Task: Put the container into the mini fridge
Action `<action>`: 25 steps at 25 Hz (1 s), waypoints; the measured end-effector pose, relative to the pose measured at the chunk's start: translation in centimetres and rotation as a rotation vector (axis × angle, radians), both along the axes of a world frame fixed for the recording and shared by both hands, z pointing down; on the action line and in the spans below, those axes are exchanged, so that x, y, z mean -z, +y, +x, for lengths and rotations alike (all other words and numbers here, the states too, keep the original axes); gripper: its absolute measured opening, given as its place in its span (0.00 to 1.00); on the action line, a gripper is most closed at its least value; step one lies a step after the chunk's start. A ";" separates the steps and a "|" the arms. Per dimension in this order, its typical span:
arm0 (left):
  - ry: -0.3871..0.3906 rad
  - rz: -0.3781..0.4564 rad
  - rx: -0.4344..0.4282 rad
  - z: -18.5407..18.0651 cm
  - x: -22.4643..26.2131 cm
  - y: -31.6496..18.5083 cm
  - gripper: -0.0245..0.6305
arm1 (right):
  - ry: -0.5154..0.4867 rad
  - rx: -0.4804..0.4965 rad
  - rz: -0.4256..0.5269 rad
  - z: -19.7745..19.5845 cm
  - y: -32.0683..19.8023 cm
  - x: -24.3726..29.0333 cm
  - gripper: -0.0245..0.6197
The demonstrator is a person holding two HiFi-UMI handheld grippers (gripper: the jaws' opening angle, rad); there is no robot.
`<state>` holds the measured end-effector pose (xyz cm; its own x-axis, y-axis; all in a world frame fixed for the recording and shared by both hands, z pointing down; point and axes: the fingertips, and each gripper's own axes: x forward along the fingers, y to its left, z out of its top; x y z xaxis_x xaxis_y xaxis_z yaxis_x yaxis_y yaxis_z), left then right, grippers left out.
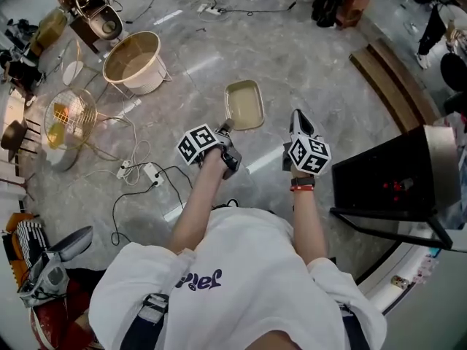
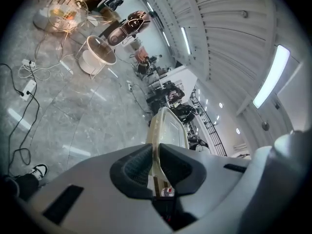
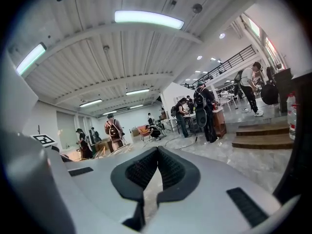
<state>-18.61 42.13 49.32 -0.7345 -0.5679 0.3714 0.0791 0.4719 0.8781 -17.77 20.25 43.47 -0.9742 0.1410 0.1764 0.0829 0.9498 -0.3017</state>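
Note:
A shallow beige rectangular container [image 1: 244, 105] hangs over the marble floor in front of me. My left gripper [image 1: 225, 131] is shut on its near rim. In the left gripper view the container [image 2: 169, 128] stands edge-on, its rim pinched between the two dark pads [image 2: 134, 168]. My right gripper [image 1: 298, 119] is held level just right of the container, apart from it. Its fingertips touch in the right gripper view, where the right gripper [image 3: 157, 153] holds nothing. The black mini fridge [image 1: 387, 177] stands at the right, a little beyond the right gripper, with something red in its dark inside.
A white power strip with cables [image 1: 149, 172] lies on the floor at the left. Further left stand a round cream tub [image 1: 135, 60] and a wire basket [image 1: 71, 117]. Wooden steps [image 1: 387, 79] run at the back right. Several people stand in the distance [image 3: 202, 106].

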 end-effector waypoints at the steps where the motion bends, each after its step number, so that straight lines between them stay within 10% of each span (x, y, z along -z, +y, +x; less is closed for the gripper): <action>1: 0.000 -0.001 -0.010 0.1 -0.1 -0.5 0.12 | 0.001 -0.010 -0.001 0.3 -0.5 -0.2 0.06; 25: 0.012 -0.080 -0.486 0.4 -1.7 -22.2 0.13 | 0.050 -0.394 -0.047 7.1 -18.4 -3.0 0.06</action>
<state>-18.25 19.98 50.99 -0.3873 -0.8132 0.4344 -0.1568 0.5224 0.8382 -10.63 1.82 46.51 -0.9457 -0.2325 0.2271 -0.3007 0.8910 -0.3401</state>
